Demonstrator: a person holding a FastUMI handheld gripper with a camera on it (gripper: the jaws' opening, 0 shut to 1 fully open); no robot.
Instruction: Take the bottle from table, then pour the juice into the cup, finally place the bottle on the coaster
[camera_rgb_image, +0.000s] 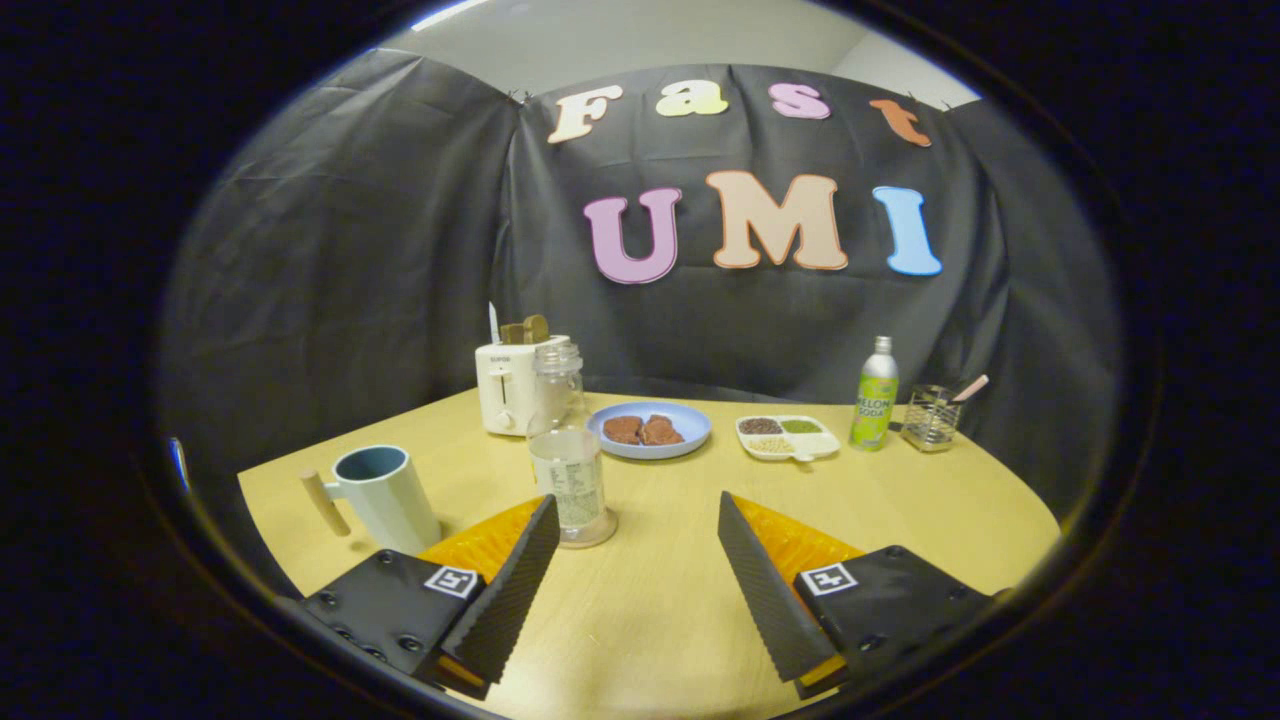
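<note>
One wide-open claw (633, 560) hovers over the wooden table (930, 500), clear bottle (568, 470) just ahead.

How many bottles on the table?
2. A clear bottle stands just ahead of the open claw, near its left finger, in front of the toaster. A green soda bottle stands beyond, beside the wire holder.
</note>
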